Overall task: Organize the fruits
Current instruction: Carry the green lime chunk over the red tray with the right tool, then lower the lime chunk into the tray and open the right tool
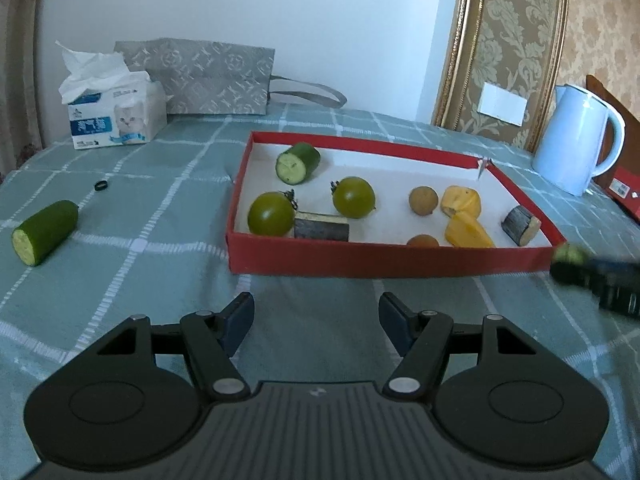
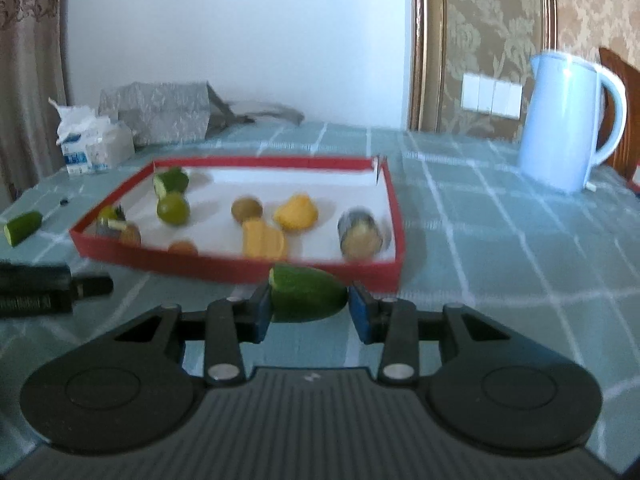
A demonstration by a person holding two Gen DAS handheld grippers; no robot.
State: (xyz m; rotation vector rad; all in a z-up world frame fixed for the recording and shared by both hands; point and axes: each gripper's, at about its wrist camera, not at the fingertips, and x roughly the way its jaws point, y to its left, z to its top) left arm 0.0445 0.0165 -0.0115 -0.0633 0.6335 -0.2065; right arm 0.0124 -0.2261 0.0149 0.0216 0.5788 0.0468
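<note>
A red tray [image 1: 360,262] with a white floor holds a cucumber piece [image 1: 298,163], two green tomatoes [image 1: 354,197], brown round fruits [image 1: 423,201], yellow chunks [image 1: 461,202] and dark cut pieces [image 1: 520,225]. Another cucumber piece [image 1: 45,232] lies on the cloth at the left. My left gripper [image 1: 316,318] is open and empty in front of the tray. My right gripper [image 2: 310,306] is shut on a cucumber end piece [image 2: 308,292], just in front of the tray's near wall [image 2: 240,266]. It also shows in the left wrist view [image 1: 568,254] at the right edge.
A tissue box [image 1: 114,116] and a grey bag [image 1: 200,76] stand at the back left. A pale blue kettle [image 1: 576,140] stands at the right, beside a red box [image 1: 626,192]. A small black ring [image 1: 101,185] lies on the teal checked cloth.
</note>
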